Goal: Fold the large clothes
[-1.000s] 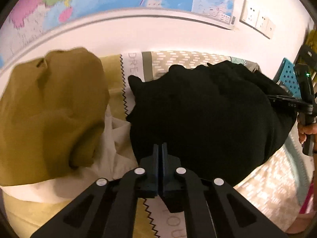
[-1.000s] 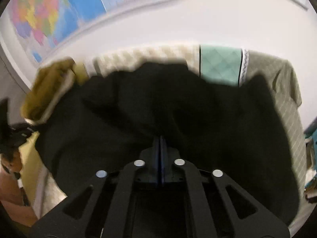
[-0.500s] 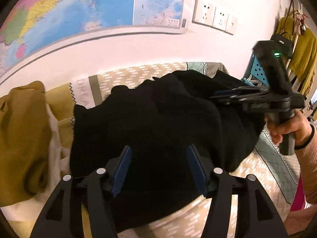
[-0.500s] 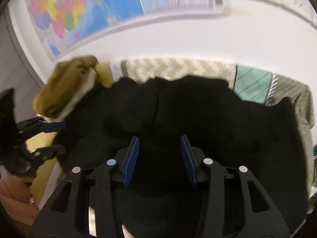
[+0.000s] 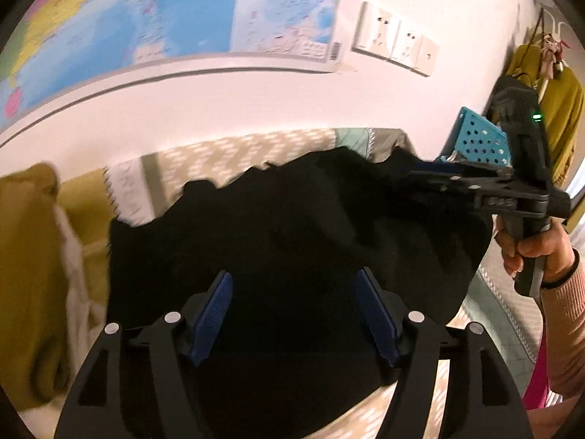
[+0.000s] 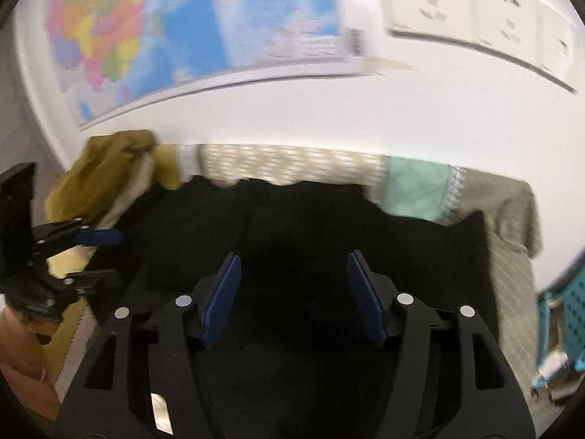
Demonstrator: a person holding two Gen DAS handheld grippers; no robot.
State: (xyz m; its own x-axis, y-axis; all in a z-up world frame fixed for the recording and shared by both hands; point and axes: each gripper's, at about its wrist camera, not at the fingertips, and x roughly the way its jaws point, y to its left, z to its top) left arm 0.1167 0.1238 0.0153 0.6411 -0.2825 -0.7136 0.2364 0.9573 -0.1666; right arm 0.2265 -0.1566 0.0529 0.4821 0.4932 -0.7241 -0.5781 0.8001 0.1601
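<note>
A large black garment (image 5: 292, 226) lies in a rumpled heap on the patterned bed cover (image 5: 234, 153); it also shows in the right wrist view (image 6: 299, 219). My left gripper (image 5: 292, 281) is open and empty, just above the garment's near side. My right gripper (image 6: 292, 263) is open and empty above the garment's middle. The right gripper also shows from the side in the left wrist view (image 5: 424, 172), over the garment's far right part. The left gripper shows at the left edge of the right wrist view (image 6: 106, 256), jaws apart.
A mustard and cream pile of clothes (image 5: 33, 267) lies left of the black garment. A teal perforated basket (image 5: 479, 139) stands at the bed's right end. A grey-green cloth (image 6: 512, 212) lies at the far right. A wall with a map (image 5: 182, 18) runs behind the bed.
Both grippers were shut on the black garment a second ago; they have opened, let it drop, and pulled back and up.
</note>
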